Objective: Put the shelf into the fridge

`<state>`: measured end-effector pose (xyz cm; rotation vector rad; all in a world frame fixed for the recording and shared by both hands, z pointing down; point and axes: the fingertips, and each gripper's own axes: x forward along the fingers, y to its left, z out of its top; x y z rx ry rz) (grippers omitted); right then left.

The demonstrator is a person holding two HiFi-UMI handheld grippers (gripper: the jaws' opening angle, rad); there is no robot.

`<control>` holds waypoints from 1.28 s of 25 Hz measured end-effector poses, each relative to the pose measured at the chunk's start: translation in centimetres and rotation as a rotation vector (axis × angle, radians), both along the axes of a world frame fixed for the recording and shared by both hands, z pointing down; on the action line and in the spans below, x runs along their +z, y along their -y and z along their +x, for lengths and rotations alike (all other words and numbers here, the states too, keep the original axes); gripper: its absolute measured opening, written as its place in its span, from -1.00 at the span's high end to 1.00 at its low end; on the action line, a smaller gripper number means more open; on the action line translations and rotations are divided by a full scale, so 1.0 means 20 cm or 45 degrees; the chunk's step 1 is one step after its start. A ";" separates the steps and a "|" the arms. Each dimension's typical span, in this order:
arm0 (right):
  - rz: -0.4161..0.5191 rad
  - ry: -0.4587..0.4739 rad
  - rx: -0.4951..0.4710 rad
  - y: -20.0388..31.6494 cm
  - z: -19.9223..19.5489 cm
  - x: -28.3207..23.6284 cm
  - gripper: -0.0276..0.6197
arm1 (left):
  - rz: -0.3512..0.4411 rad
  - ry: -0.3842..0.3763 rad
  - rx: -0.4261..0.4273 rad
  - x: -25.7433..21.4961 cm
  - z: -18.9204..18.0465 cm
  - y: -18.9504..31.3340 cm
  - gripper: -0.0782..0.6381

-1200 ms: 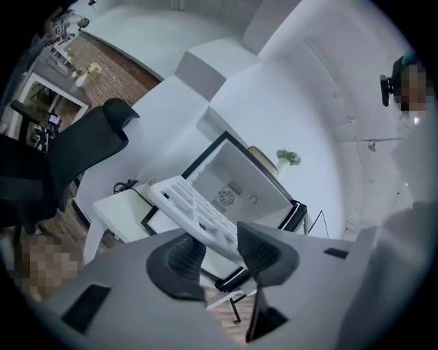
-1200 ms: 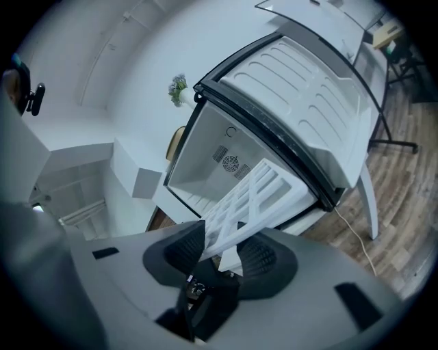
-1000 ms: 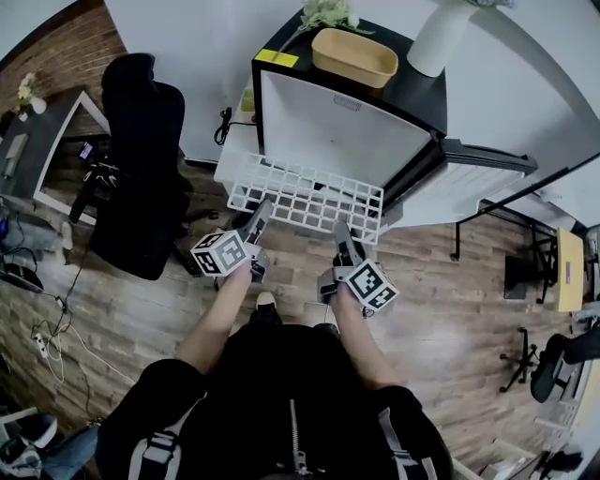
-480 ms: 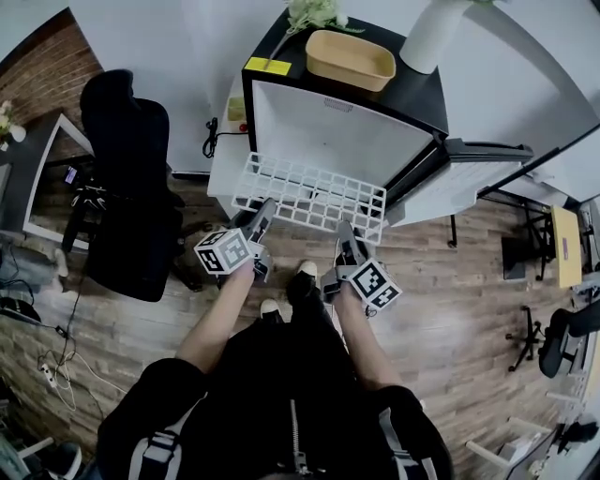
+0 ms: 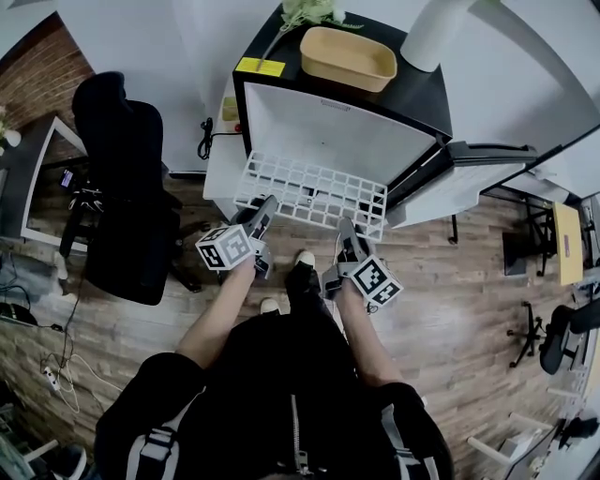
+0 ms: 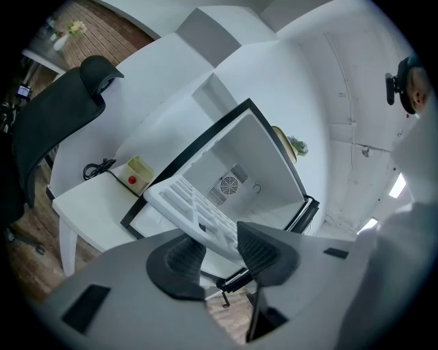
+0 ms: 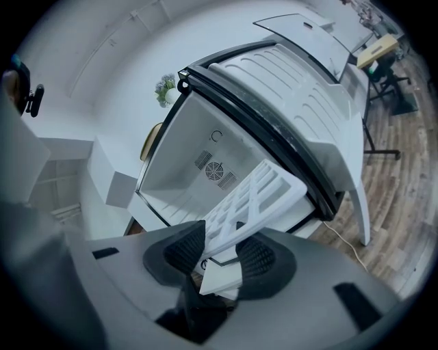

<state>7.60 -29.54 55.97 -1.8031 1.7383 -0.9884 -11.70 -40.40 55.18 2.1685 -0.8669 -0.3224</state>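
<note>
A white lattice shelf (image 5: 311, 193) hangs level in front of the open mini fridge (image 5: 328, 131), its far edge at the fridge mouth. My left gripper (image 5: 262, 214) is shut on the shelf's near left edge, and my right gripper (image 5: 345, 231) is shut on its near right edge. From the left gripper view the shelf (image 6: 195, 208) runs between the pads toward the white fridge interior (image 6: 236, 167). The right gripper view shows the shelf (image 7: 250, 202) clamped and pointing at the cavity (image 7: 205, 164). The fridge door (image 5: 469, 173) stands open to the right.
A black office chair (image 5: 127, 178) stands left of the fridge. On the fridge top sit a tan tray (image 5: 347, 58), a plant (image 5: 305, 11) and a white cylinder (image 5: 433, 33). A white side table (image 6: 96, 205) with a small box stands at the fridge's left. Wood floor lies below.
Both grippers and the shelf have moved closer to the fridge, and the shelf's far edge now reaches the opening. The person has stepped forward.
</note>
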 end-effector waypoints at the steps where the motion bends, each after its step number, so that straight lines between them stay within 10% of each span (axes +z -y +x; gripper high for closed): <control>1: -0.002 -0.001 -0.004 0.01 0.00 0.00 0.45 | -0.002 -0.002 -0.001 0.00 0.00 0.01 0.33; 32: -0.002 0.018 -0.001 0.16 0.09 0.06 0.46 | -0.006 0.012 -0.007 0.05 0.09 0.16 0.33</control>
